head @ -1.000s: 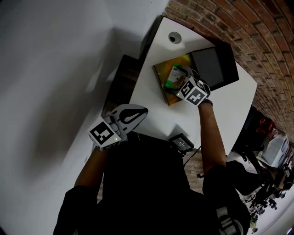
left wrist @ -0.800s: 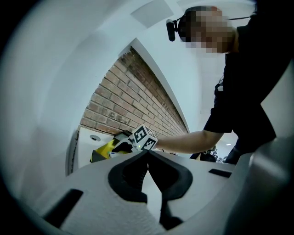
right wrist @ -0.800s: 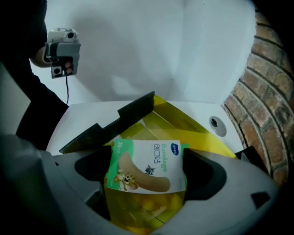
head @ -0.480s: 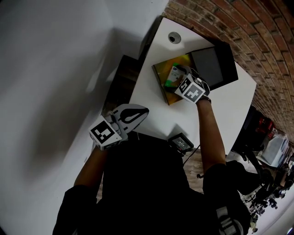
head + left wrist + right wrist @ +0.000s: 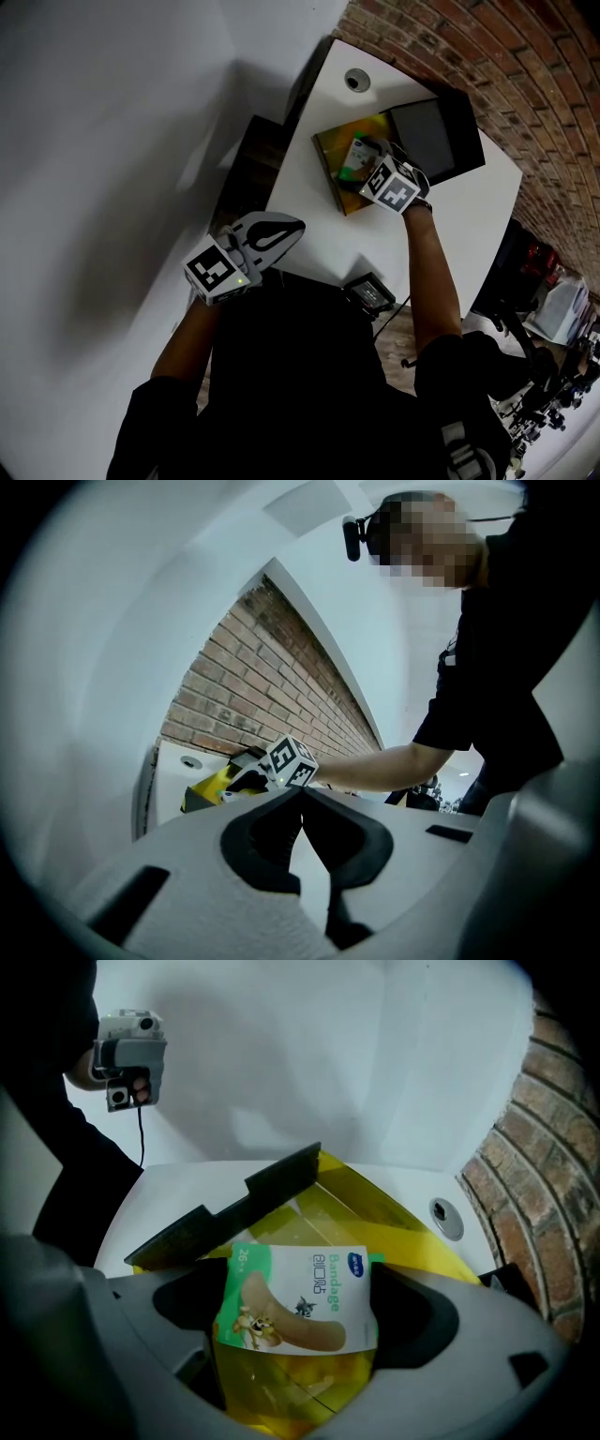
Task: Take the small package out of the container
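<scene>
The small package (image 5: 298, 1305), a green and white bandage packet, stands upright between the jaws of my right gripper (image 5: 298, 1281), which is shut on its two side edges. It sits over the open black box with a yellow inside (image 5: 384, 1227). In the head view the right gripper (image 5: 373, 167) reaches into that box (image 5: 330, 155) and the package (image 5: 353, 157) shows just beyond its marker cube. My left gripper (image 5: 289, 226) hangs shut and empty off the table's near left corner. In the left gripper view its jaws (image 5: 301, 793) meet at the tips.
The box's black lid (image 5: 436, 136) lies beside it toward the brick wall (image 5: 525, 84). A round cable hole (image 5: 356, 80) is at the white table's far corner. A small black device (image 5: 370, 292) sits at the near edge. A dark cabinet (image 5: 251, 173) stands left of the table.
The right gripper with the package has shifted very slightly over the box. The left gripper has stayed where it was.
</scene>
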Available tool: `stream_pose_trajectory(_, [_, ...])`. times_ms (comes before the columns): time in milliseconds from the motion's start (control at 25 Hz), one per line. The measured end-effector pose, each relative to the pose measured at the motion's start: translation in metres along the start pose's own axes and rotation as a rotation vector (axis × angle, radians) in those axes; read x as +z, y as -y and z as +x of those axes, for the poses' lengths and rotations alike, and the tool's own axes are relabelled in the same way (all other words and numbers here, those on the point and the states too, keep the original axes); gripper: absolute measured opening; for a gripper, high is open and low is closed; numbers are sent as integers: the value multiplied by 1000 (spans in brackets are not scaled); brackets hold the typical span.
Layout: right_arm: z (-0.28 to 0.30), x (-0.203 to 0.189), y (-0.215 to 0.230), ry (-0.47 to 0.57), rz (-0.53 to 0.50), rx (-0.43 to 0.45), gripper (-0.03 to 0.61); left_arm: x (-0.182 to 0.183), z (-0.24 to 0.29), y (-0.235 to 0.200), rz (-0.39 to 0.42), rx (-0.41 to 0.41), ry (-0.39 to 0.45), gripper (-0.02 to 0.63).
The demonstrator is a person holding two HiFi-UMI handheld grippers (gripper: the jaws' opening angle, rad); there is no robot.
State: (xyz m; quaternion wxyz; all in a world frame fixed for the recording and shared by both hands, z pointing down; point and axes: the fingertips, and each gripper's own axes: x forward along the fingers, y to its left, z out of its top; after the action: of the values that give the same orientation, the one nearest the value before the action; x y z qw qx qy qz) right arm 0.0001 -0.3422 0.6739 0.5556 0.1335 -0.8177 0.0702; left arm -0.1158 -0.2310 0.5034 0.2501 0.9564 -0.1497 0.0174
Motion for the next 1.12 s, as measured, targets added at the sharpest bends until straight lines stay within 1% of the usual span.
stream_pose_trajectory(120, [-1, -3, -1, -4, -19, -13, 457, -4, -3, -2, 34, -3, 11, 15])
stream_pose_trajectory(360, [-15, 3, -6, 38, -52, -57, 457, -5, -4, 0, 12, 6, 15, 15])
stream_pose_trajectory(520, [-33, 14, -4, 81, -69, -104, 457, -2, 1, 4, 28, -5, 15, 15])
stream_pose_trajectory(680, [-56, 28, -5, 137, -77, -139, 457, 6, 4, 10, 25, -7, 11, 15])
stream_pose_trajectory(760, [-69, 35, -6, 169, -78, -158, 457, 9, 6, 12, 36, -11, 13, 15])
stream_pose_trajectory(960, [-104, 53, -7, 268, -73, -209, 457, 16, 10, 15, 91, -23, 22, 15])
stream_pose_trajectory(1120, [-137, 64, -11, 347, -67, -257, 457, 24, 12, 19, 117, -22, 29, 15])
